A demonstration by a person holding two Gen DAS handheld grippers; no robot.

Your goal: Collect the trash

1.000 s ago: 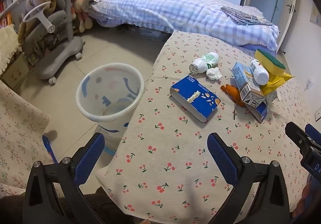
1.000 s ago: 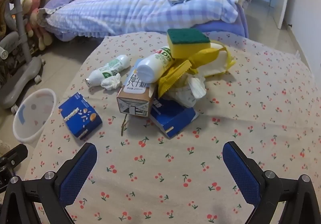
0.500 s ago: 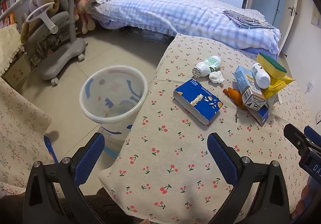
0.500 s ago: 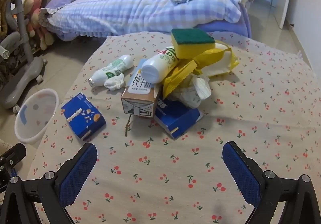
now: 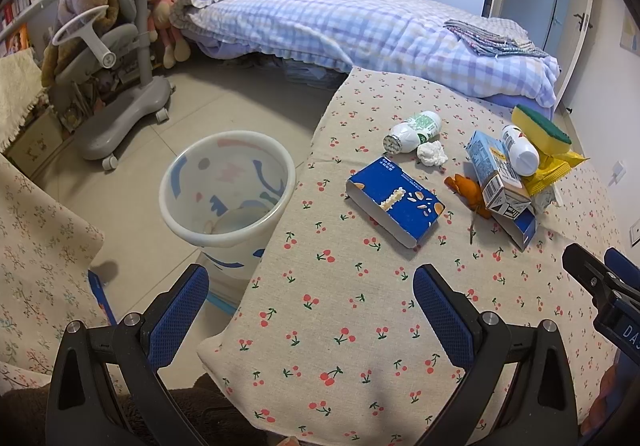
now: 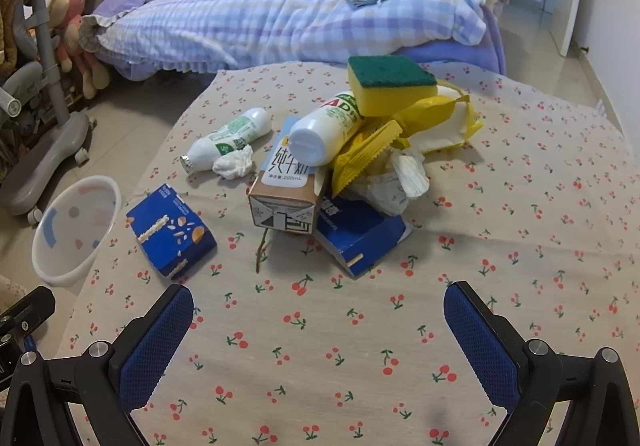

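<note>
Trash lies untouched beyond both spread, empty claws, left claw (image 5: 308,306) and right claw (image 6: 318,322), hovering over the worktop (image 6: 360,366): a blue box (image 6: 170,232), then the heaped pile (image 6: 344,150), with the bin (image 5: 226,190) standing beside the worktop edge, seemingly for easy dropping.

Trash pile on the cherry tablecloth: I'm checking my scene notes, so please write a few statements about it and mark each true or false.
1. The sponge sits on top of the pile. True.
2. The right gripper holds the milk carton. False: its fingers are open and empty.
3. The bin stands on the floor beside the table. True.
4. The blue box lies inside the bin. False: it lies on the table.
5. The left gripper is open. True.
</note>
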